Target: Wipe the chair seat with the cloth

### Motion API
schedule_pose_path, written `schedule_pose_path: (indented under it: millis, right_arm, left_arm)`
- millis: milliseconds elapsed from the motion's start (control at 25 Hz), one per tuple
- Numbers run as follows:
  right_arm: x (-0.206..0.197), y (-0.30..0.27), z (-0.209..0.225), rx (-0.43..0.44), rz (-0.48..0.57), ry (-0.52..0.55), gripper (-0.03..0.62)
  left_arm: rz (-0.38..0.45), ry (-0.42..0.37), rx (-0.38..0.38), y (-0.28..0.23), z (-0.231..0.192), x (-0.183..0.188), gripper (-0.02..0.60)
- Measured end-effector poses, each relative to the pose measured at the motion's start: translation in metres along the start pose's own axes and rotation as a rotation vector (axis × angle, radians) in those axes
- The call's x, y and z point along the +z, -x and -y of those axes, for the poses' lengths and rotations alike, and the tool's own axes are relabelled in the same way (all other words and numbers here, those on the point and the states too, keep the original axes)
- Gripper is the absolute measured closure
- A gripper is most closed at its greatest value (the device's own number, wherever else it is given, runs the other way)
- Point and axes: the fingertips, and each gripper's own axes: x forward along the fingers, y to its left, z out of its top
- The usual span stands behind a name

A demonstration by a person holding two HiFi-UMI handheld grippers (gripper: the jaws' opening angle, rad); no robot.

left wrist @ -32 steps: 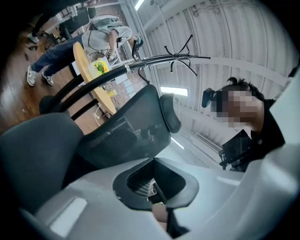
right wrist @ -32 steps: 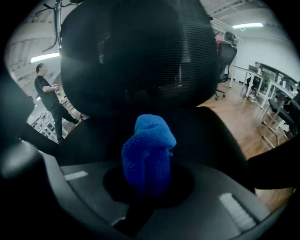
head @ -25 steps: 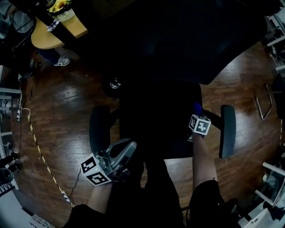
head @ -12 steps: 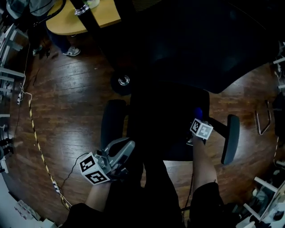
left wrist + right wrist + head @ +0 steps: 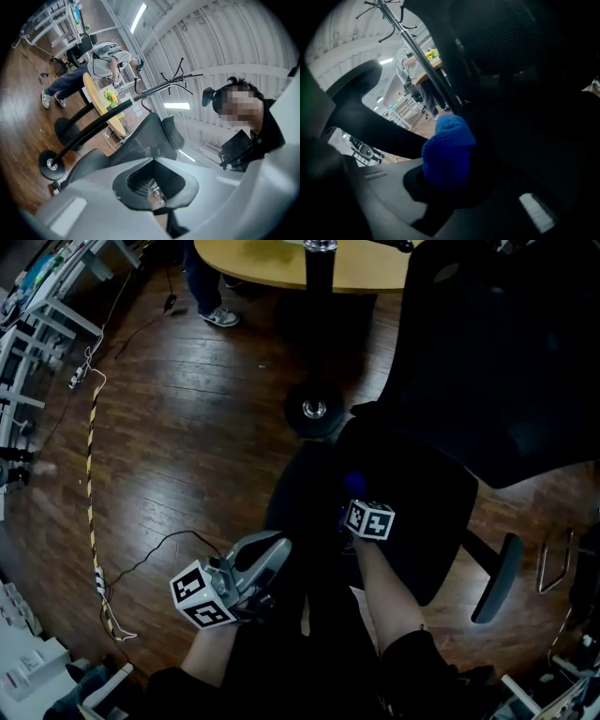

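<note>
Two grippers. Right gripper (image 5: 355, 502): jaws clamped on blue cloth (image 5: 447, 151), over left part of black chair seat (image 5: 424, 514). Left gripper (image 5: 266, 555): jaws together, empty, near left, beside the chair.

- Head view dim; chair seat (image 5: 412, 493) near-black, floor (image 5: 178, 456) faintly glossy.
- Left gripper view bright under ceiling strip light (image 5: 139, 11).
- Fisheye bending, dark vignetted corners.

— What shifted?
— The chair (image 5: 422, 474) swung round, back (image 5: 506, 362) now at upper right.
— And the right gripper (image 5: 354, 502)?
— Carried the cloth (image 5: 448, 151) across the seat (image 5: 422, 521), from the right armrest (image 5: 495, 579) leftward.
</note>
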Motion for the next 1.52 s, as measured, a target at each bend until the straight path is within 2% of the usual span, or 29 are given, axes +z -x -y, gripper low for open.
schedule_pose_path:
  millis: [160, 280, 360, 520, 800, 1000, 1240, 1400, 1520]
  right_arm:
    - [-0.007, -0.007, -0.018, -0.016, 0.051, 0.019, 0.559]
    - [-0.016, -0.008, -0.009, 0.015, 0.038, 0.072, 0.559]
    - [-0.018, -0.006, 0.009, -0.015, 0.037, 0.072, 0.559]
    - [-0.022, 0.019, 0.065, -0.116, 0.035, 0.03, 0.559]
    - [-0.044, 0.131, 0.209, -0.347, 0.078, -0.117, 0.559]
    - [-0.05, 0.197, 0.276, -0.45, 0.066, -0.123, 0.559]
    - [-0.05, 0.217, 0.284, -0.499, 0.105, -0.112, 0.559]
    - [-0.05, 0.214, 0.29, -0.477, 0.092, -0.142, 0.559]
    - [-0.052, 0.216, 0.288, -0.505, 0.109, -0.143, 0.559]
  left_arm:
    - [0.037, -0.001, 0.041, 0.02, -0.003, 0.005, 0.592]
    - [0.031, -0.002, 0.042, 0.023, -0.006, -0.003, 0.592]
    - [0.012, 0.003, 0.027, 0.017, -0.008, -0.007, 0.592]
    - [-0.035, 0.002, -0.009, -0.001, -0.008, -0.022, 0.592]
    - [-0.191, 0.029, -0.131, -0.052, 0.014, -0.063, 0.592]
    - [-0.248, 0.032, -0.169, -0.085, 0.015, -0.079, 0.592]
    - [-0.28, 0.018, -0.2, -0.101, 0.028, -0.087, 0.592]
    - [-0.255, 0.012, -0.175, -0.096, 0.018, -0.079, 0.592]
    - [-0.218, 0.018, -0.16, -0.086, 0.015, -0.072, 0.592]
